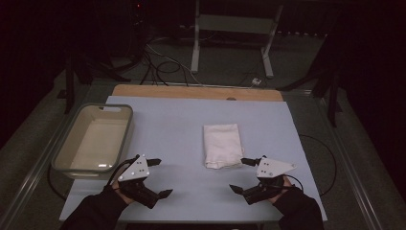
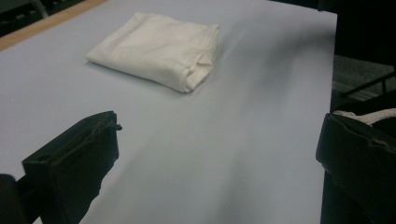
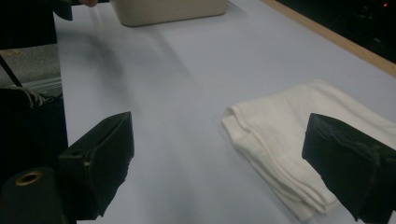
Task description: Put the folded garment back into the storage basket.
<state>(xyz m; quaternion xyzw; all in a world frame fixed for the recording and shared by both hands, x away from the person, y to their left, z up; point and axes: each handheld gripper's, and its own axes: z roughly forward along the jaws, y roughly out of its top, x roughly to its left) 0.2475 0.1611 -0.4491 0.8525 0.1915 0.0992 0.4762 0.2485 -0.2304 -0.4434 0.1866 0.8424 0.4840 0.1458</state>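
a folded white cloth towel (image 1: 222, 145) lies flat near the middle of the pale blue table cover (image 1: 167, 134), well right of the shallow beige plastic tub (image 1: 94, 139) at the left edge. the left gripper (image 1: 160, 178) hovers beside the tub, jaws spread wide and holding nothing. the right gripper (image 1: 243, 175) sits just beside the towel's near corner, jaws wide apart and empty.

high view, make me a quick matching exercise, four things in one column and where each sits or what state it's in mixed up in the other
Things:
1. folded white towel
2. tub
3. left gripper
4. right gripper

Places or states:
A. open, just off the towel's near right corner
B. at the table's left edge, nothing inside
C. open, next to the tub's near right corner
D. lying flat near the middle of the blue mat

Pairs: 1-D, 2-B, 3-C, 4-A
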